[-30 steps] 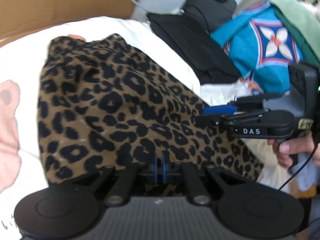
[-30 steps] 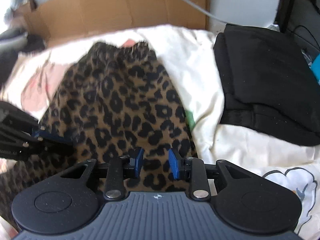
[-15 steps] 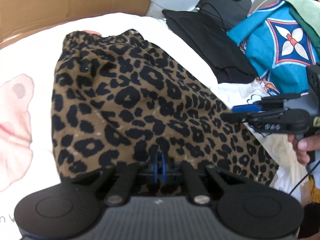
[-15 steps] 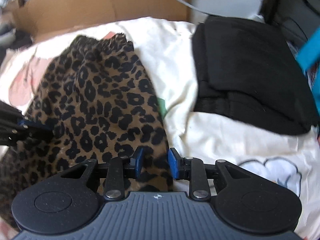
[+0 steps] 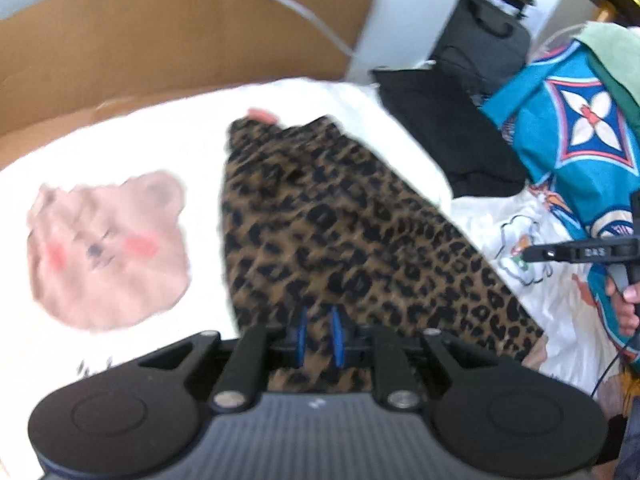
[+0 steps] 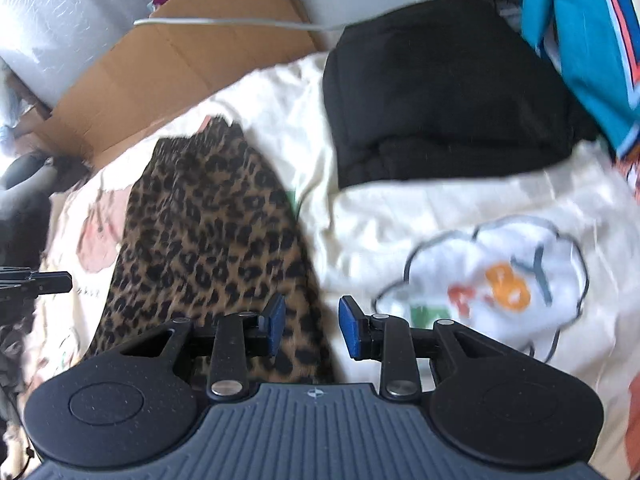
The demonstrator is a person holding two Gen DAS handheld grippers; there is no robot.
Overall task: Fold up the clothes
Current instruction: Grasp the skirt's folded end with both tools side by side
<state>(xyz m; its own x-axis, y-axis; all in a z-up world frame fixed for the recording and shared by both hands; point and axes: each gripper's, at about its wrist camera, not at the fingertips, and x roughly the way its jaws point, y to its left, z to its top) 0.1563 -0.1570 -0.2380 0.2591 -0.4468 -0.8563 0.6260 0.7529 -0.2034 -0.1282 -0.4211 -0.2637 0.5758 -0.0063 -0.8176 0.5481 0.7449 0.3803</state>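
Note:
A leopard-print garment [image 5: 340, 224] [image 6: 208, 240] lies as a long flat strip on the white printed bed sheet [image 5: 168, 140]. My left gripper [image 5: 319, 336] hovers above the garment's near end. Its blue pads stand slightly apart and nothing is pinched between them. In the right wrist view the left gripper's tip [image 6: 48, 280] is to the left of the garment, clear of the fabric. My right gripper [image 6: 312, 328] is open over the garment's right edge and holds nothing. In the left wrist view it [image 5: 536, 254] is far right, held by a hand [image 5: 624, 300].
A folded black garment [image 6: 440, 92] lies on the sheet at the back right. Teal patterned cloth [image 5: 576, 128] is piled to its right. Cardboard [image 5: 160, 40] stands along the back edge. The sheet bears a pink bear print [image 5: 108, 248] and a cloud print [image 6: 492, 280].
My left gripper has let go of the leopard hem, its pads spread, and it has drawn back and up. My right gripper has shifted right to the garment's edge.

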